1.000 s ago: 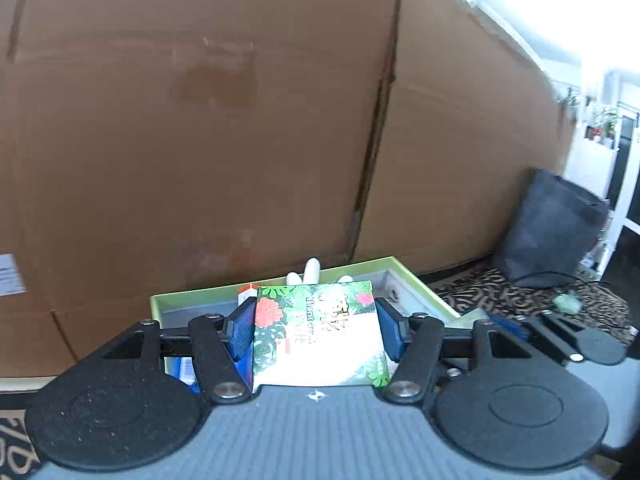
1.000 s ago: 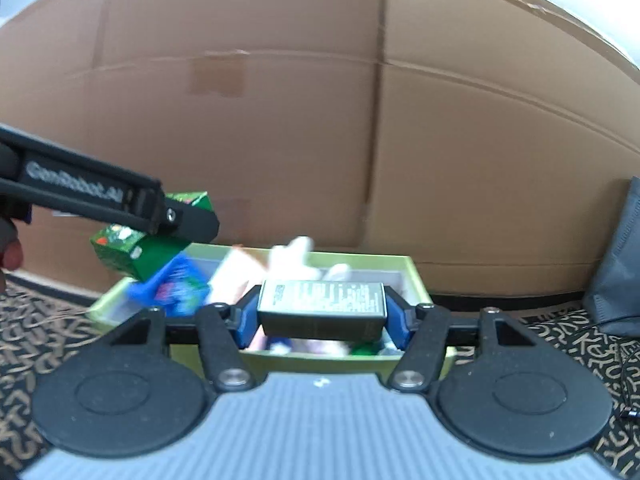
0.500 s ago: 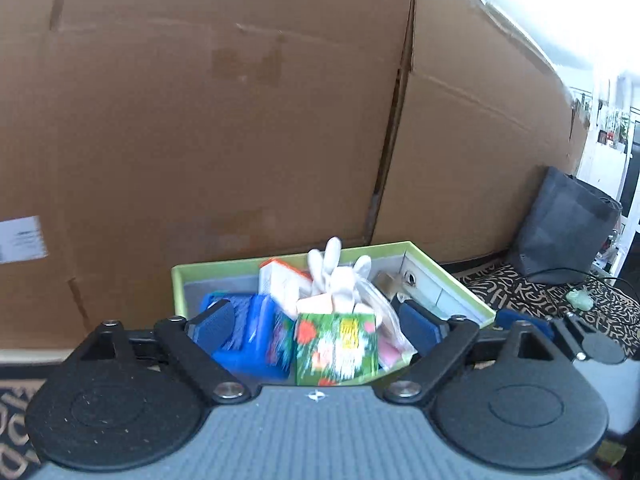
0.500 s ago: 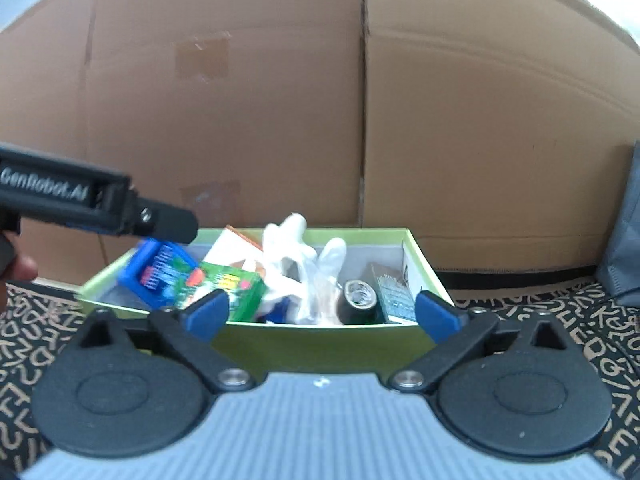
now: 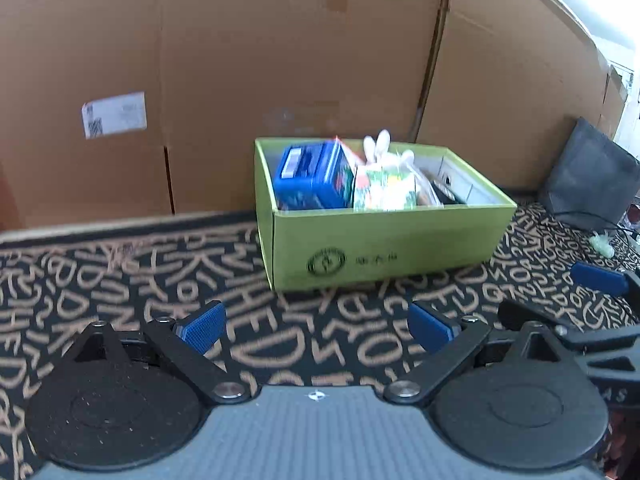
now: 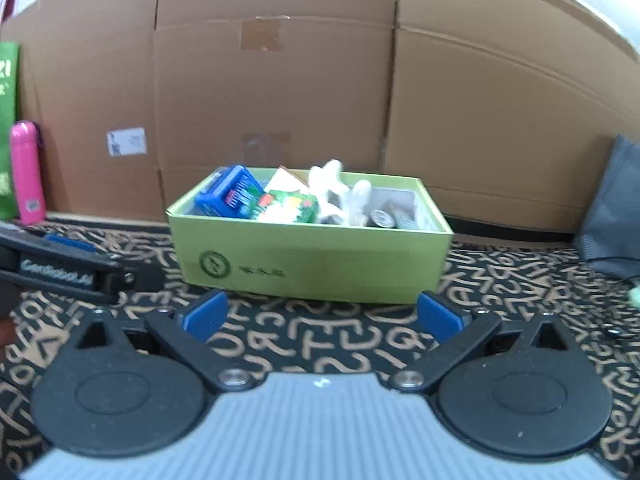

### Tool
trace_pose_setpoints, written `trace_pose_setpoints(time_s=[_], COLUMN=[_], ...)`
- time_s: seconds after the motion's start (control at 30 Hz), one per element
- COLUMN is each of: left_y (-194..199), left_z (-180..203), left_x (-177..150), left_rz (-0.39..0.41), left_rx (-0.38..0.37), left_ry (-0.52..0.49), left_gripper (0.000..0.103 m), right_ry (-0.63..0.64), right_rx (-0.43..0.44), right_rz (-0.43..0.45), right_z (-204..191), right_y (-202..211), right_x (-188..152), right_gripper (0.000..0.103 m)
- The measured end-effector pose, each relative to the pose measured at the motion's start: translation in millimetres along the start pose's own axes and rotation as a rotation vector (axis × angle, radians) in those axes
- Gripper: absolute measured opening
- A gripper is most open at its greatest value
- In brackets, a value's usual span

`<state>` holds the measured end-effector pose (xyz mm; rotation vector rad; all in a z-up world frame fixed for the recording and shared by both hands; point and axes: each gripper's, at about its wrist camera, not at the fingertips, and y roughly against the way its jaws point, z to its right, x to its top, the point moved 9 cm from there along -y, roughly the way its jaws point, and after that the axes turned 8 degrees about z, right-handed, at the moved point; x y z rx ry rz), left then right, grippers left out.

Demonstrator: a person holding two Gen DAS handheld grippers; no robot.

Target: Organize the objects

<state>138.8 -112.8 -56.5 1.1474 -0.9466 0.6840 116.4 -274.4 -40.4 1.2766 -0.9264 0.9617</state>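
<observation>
- The green box (image 6: 312, 258) sits on the patterned rug (image 5: 120, 280), backed up close to the cardboard wall (image 6: 280, 100), and it is packed: a blue pack (image 6: 230, 196) leans at the left end, a flowered green packet (image 6: 290, 208) lies beside it, white glove fingers (image 6: 332, 184) poke up in the middle, and a dark can (image 6: 382, 218) sits toward the right.
- What could go wrong, to my eye: the blue pack and the glove both ride above the rim, so a nudge to the box, or another item pushed in on top, might tip one over the side.
- The flowered packet looks propped rather than flat, though the blur makes that hard to call; it may slide.
- If more things are to be fetched, a swing past the pink bottle (image 6: 26, 172) at the far left could knock it down.
- The two tools are close together, so crossing paths could clash them.
- The left gripper (image 5: 316, 326) has just spread its jaws wide and has nothing between them; it points down over the rug, short of the box.
- The right gripper (image 6: 322, 314) is likewise released and empty, aimed at the box's front wall from just before it.
</observation>
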Motion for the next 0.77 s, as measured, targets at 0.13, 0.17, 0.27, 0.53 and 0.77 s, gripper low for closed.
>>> trace_pose_setpoints(time_s=[0.13, 0.17, 0.27, 0.53, 0.77], left_y=[-3.0, -3.9, -4.4, -10.3, -11.4], left_z=[-5.7, -8.5, -15.4, -20.7, -17.8], left_x=[-8.7, -9.6, -10.2, -11.1, -13.3], left_rz=[-0.018, -0.020, -0.020, -0.045, -0.039], left_rx=[0.072, 0.098, 0.143, 0.163, 0.163], left_ry=[-0.026, -0.037, -0.047, -0.043, -0.033], left_gripper=[0.100, 0.100, 0.100, 0.100, 0.100], right_ry=[-0.041, -0.053, -0.075, -0.101, -0.116], right_rx=[-0.040, -0.043, -0.042, -0.025, -0.019], right_rz=[-0.023, -0.026, -0.032, -0.040, -0.045], right_z=[6.0, 6.9, 8.4, 4.2, 1.9], right_y=[0.5, -1.4, -3.3, -10.9, -13.7], right_x=[-7.9, -10.0, -13.6, -16.5, -18.3], right_gripper=[0.103, 0.103, 0.103, 0.103, 0.103])
